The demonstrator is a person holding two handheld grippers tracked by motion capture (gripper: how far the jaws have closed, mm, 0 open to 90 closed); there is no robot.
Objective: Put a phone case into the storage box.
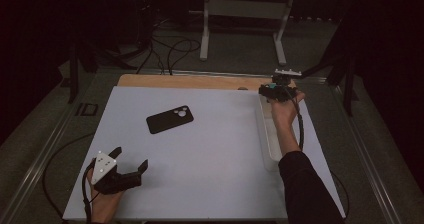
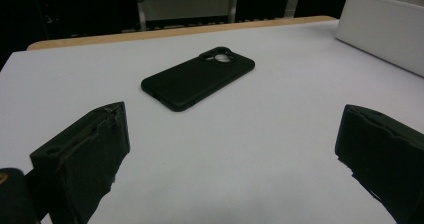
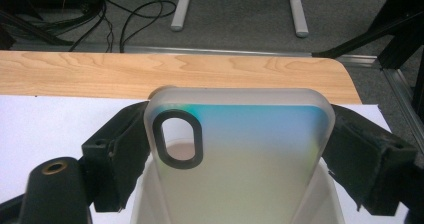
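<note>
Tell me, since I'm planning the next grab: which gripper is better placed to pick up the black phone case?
Left. The left gripper is open and points at the black phone case; the right gripper already clamps a translucent case over the white tray.

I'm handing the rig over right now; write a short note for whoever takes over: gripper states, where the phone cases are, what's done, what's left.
Right gripper: shut on the translucent frosted phone case with the oval camera cutout, held by its two long edges over the far end of the long white tray at the table's right side.
Left gripper: open, holding nothing, near the front left of the white table mat, aimed toward the black phone case.
The black phone case lies flat on the mat, untouched.
Done: translucent case gripped at the tray.
Left: probably finish handling that case, then deal with the black one.
</note>
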